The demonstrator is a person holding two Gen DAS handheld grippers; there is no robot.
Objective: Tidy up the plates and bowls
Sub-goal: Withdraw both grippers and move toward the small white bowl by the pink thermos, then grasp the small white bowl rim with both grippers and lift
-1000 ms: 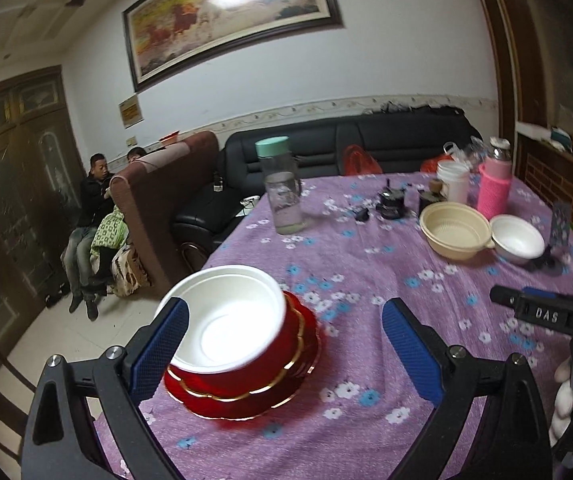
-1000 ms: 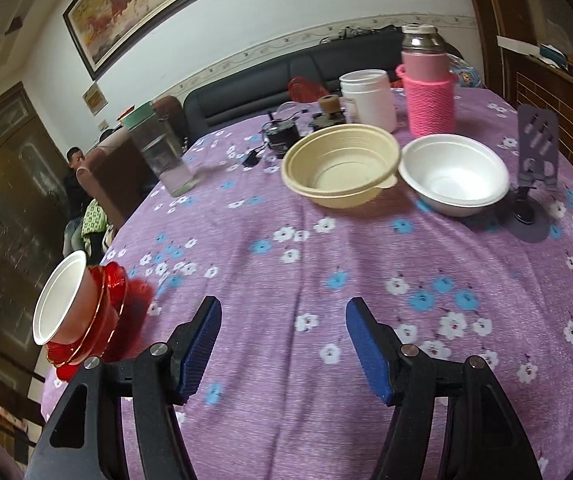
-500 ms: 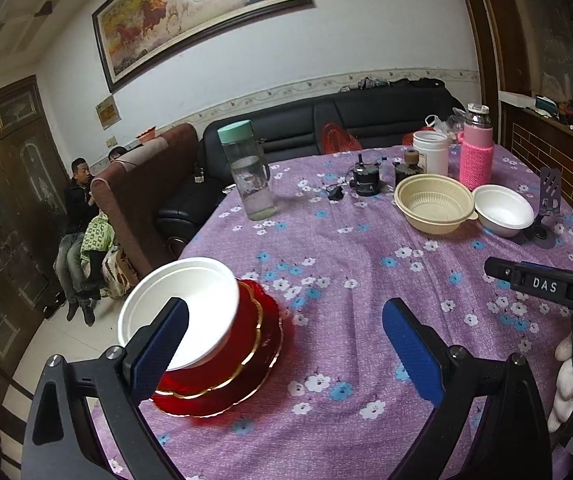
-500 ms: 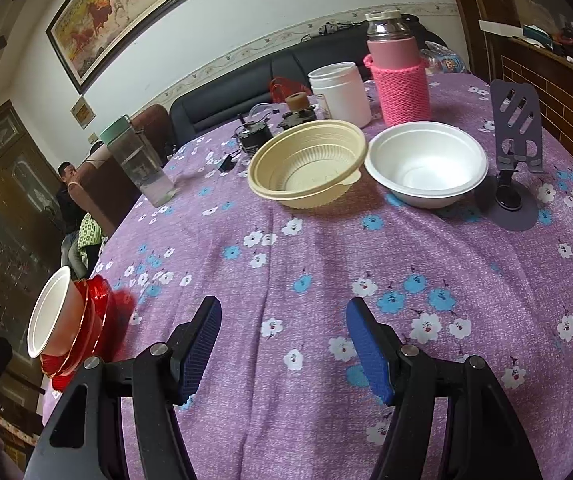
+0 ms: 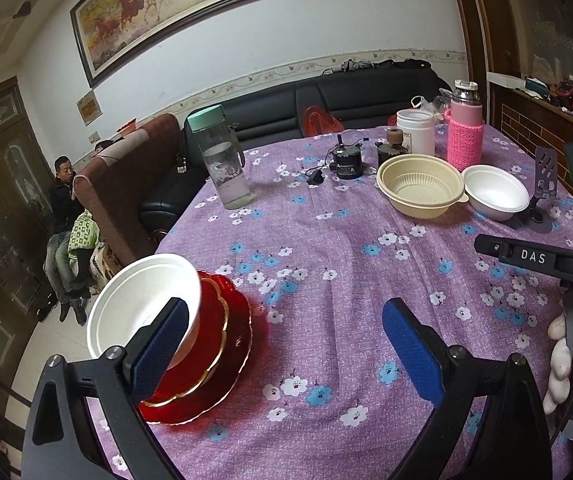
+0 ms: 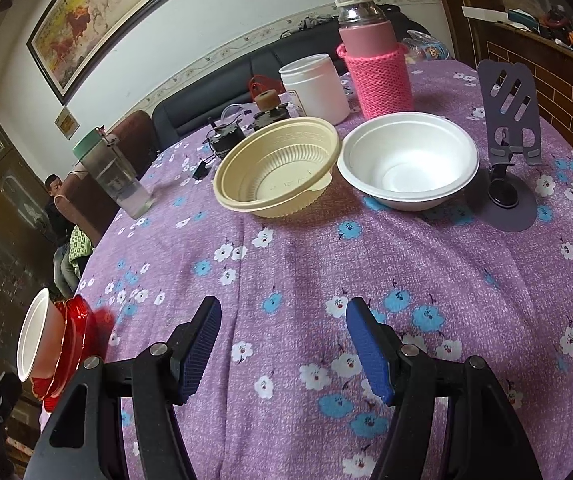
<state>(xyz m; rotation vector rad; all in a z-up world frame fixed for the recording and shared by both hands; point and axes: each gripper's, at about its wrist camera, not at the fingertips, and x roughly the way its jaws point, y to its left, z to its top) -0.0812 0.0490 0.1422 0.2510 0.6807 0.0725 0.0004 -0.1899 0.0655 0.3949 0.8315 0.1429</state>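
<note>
At the counter's (image 5: 326, 360) left edge, a white bowl (image 5: 142, 304) is sitting in stacked red plates (image 5: 222, 344). The left tool (image 5: 282, 344) is standing open, empty. The right tool (image 6: 282, 344), likewise open and empty, is facing the cream bowl (image 6: 278, 168) and white foam bowl (image 6: 406, 160). Judged step: approach. Next: closing on one rim for stacking.
</note>
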